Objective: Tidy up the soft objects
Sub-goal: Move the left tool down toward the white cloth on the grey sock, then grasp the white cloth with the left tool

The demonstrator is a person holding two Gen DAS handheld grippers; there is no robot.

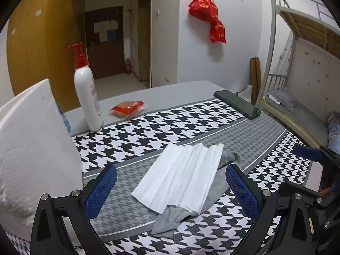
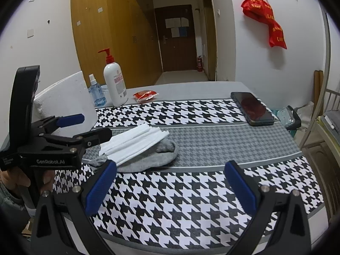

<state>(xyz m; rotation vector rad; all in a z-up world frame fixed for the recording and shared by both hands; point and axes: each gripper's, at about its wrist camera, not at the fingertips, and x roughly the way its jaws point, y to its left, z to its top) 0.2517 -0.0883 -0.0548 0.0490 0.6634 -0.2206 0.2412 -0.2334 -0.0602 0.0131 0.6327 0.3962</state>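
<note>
1. Left wrist view: the left gripper (image 1: pixel 171 189), jaws spread wide and holding nothing, frames a folded white ribbed cloth (image 1: pixel 180 175) lying atop a crumpled grey knit garment (image 1: pixel 170 218) on the houndstooth table cover (image 1: pixel 161 123); the cloth's long axis runs away, angled right.

2. Right wrist view: the right gripper (image 2: pixel 170 188), likewise spread and empty, faces bare cover; the pile sits ahead-left, nearer the left gripper.

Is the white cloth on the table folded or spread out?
Folded. The white cloth shows stacked layered edges, clearest in the right wrist view, and lies on a gray sock.
</note>
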